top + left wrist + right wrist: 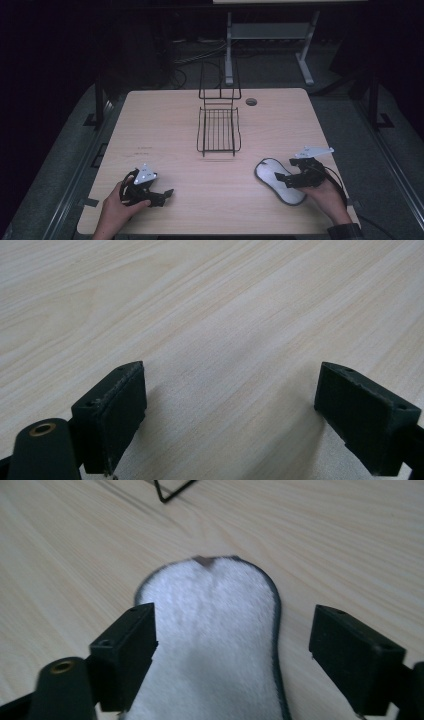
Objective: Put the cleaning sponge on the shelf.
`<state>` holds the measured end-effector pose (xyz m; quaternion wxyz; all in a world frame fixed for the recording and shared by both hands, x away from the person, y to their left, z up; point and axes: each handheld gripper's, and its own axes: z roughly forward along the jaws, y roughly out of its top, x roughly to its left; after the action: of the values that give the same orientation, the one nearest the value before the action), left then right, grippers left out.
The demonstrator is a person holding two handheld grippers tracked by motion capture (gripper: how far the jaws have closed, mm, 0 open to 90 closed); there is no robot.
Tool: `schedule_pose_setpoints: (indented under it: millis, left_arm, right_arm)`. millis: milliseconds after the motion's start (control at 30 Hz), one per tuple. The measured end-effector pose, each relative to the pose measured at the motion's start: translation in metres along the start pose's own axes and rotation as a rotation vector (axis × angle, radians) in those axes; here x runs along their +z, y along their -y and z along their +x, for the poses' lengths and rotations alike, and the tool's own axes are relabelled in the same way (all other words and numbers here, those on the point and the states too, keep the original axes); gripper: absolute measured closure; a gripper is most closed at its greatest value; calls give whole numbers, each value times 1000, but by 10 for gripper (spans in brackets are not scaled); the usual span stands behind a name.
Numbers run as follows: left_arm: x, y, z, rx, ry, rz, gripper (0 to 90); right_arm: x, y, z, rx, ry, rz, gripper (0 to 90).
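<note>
Dark floor and cable clutter surround a pale wood-grain table (165, 130), lit from above. Near its far middle stands a black wire rack (218, 131) with an upright wire back. On the table's right side, close to the person's edge, lies a fleecy white insole (279, 181) with a dark rim, flat on the wood, its pile facing up. The right gripper (281, 179) hangs low over it; in the right gripper view the insole (212, 630) runs between the two black jaws, which stand spread wide on either side, their pads clear of the fleece, so nothing is gripped. The left gripper (167, 193) rests near the table's left front, well apart from the insole, and its jaws too are spread, with bare wood (225, 340) between them. By my reading the insole is lying free with no grip on it, and the rack is the likely place for it. The next move would call for lowering the right jaws onto one edge of the thin, limp insole, pinching it firmly enough to lift without folding, then carrying it towards the rack.
</note>
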<state>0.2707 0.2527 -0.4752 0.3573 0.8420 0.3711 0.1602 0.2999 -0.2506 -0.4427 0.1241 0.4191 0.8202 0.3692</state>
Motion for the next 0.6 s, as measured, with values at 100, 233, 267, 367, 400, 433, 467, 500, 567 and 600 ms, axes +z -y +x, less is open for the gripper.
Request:
schedule_pose_setpoints:
  millis: [100,233,267,367,400,433,467,500,567,600]
  left_arm:
    - [0,0,0,-1,0,0,124]
    - [0,0,0,2,-1,-1,124]
    - [0,0,0,2,0,-2,124]
    - [0,0,0,1,0,-1,124]
    - [0,0,0,2,0,-1,124]
    - [0,0,0,2,0,-1,124]
    - [0,0,0,2,-1,-1,124]
    - [0,0,0,1,0,-2,124]
    - [0,0,0,3,-1,-1,124]
    - [0,0,0,2,0,-1,124]
  right_arm:
    - [1,2,-3,7,-3,19,164]
    - [4,5,-3,12,-7,34,161]
    - [5,6,-2,10,-7,40,161]
    - [8,7,0,4,-11,55,160]
    - [10,7,0,5,-14,61,158]
    - [10,8,0,1,-14,69,155]
    - [11,8,0,2,-9,74,154]
    - [13,9,0,-2,-14,83,151]
    - [14,10,1,-9,-6,90,149]
    - [16,10,1,-8,-10,96,144]
